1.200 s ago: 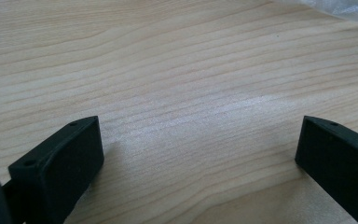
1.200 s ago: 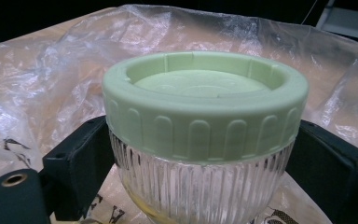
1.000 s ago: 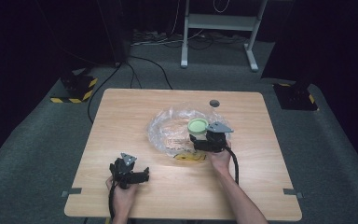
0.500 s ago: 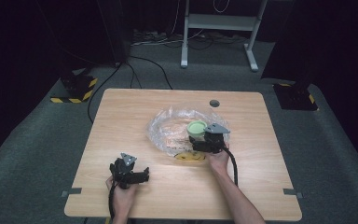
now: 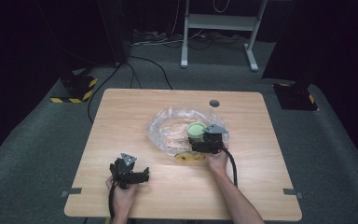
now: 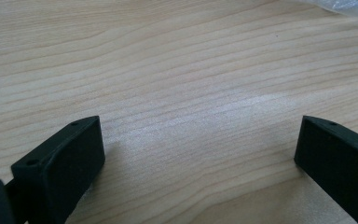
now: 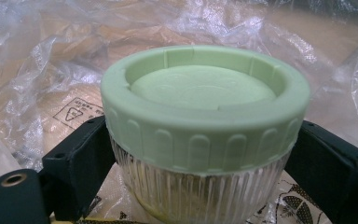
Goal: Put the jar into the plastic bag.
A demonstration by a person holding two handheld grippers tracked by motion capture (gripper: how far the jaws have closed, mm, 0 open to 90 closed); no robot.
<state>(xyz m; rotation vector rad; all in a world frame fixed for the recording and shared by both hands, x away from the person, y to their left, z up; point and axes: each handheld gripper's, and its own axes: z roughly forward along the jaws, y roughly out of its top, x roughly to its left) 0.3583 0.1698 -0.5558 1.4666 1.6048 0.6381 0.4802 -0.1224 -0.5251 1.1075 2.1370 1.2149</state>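
I am clamping my right gripper [image 7: 200, 186] on the jar [image 7: 200, 154] just below its green lid [image 7: 204, 116], keeping it upright over the plastic bag [image 7: 37, 60]; my left gripper [image 6: 200, 154] is resting wide open, empty, on the table [image 6: 177, 70].

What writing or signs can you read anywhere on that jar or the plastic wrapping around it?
Jar and its green lid: no words or numbers to read.
Clear plastic bag: a printed panel with a triangle sign and lines of small print beside it, too small and blurred to read.
Packet under the jar: a dark pattern, no legible letters.
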